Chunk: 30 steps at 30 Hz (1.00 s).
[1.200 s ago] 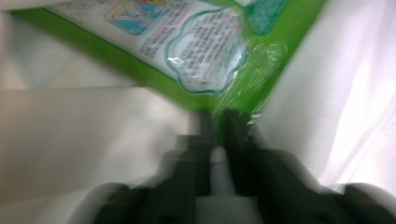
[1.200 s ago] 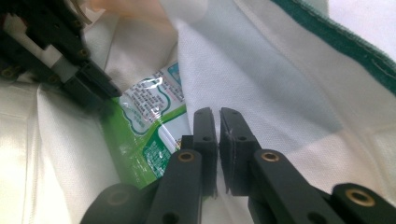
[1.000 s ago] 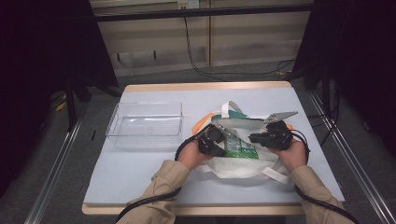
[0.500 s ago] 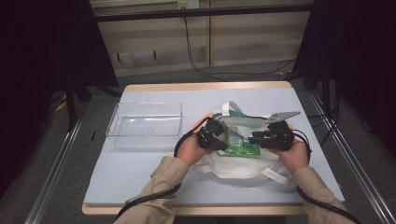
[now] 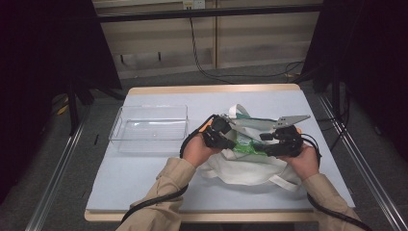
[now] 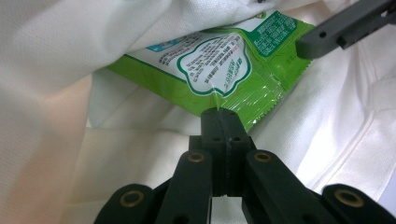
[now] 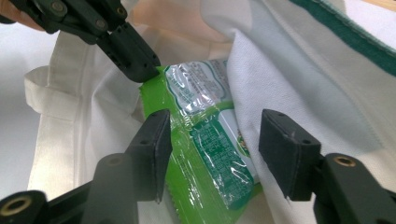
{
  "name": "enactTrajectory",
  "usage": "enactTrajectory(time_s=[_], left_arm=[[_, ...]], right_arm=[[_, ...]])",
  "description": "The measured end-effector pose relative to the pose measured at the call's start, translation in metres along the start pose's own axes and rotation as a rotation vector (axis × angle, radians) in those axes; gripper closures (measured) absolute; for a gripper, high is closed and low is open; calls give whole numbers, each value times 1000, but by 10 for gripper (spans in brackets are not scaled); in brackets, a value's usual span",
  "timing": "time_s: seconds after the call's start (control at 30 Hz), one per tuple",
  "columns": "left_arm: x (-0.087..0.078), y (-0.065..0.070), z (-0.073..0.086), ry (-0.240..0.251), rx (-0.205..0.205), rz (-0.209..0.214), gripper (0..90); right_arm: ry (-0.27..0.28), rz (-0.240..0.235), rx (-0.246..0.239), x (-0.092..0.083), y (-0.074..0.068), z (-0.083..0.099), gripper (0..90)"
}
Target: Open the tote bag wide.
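A green snack packet sticks halfway out of the mouth of a white cloth tote bag lying on the table. My left gripper is shut on the packet's near edge; in the right gripper view the left gripper pinches the packet's upper corner. My right gripper has just been opening. Its pads stand apart on either side of the packet without pressing on it. In the high view the left gripper and right gripper face each other over the packet.
A clear plastic tray stands left of the bag on the pale blue table. The bag's green-trimmed rim hangs over the packet's right side. The bag's straps trail toward the front edge.
My right gripper's jaws have spread apart and let go of the packet. My left hand has lifted slightly with the packet still pinched.
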<state>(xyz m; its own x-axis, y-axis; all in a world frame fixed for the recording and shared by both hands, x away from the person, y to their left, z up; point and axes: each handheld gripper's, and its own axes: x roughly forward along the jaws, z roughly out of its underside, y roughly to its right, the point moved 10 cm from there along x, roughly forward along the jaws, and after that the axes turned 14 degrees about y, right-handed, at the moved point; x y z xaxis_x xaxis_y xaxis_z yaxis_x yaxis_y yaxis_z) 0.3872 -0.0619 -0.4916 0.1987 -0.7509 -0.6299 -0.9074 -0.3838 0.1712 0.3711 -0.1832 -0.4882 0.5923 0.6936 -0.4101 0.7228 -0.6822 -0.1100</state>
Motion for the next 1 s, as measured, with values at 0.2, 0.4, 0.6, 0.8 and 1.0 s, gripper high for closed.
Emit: enactTrajectory(time_s=[0.2, 0.4, 0.6, 0.8, 1.0], left_arm=[[-2, -1, -5, -2, -2, -6, 900], [-2, -2, -8, -1, -13, -6, 900], [-2, -5, -12, -2, -18, -10, 900], [-3, -5, -16, -1, -37, -12, 900], [-3, -7, -18, 6, -46, -13, 900]], right_arm=[[4, -15, -23, 0, -4, -1, 356], [5, -15, -26, -1, -6, -2, 317], [-14, -35, -43, -2, -10, -2, 332], [-33, -42, -71, -2, -11, 2, 352], [-32, -40, -99, -3, -12, 2, 343]])
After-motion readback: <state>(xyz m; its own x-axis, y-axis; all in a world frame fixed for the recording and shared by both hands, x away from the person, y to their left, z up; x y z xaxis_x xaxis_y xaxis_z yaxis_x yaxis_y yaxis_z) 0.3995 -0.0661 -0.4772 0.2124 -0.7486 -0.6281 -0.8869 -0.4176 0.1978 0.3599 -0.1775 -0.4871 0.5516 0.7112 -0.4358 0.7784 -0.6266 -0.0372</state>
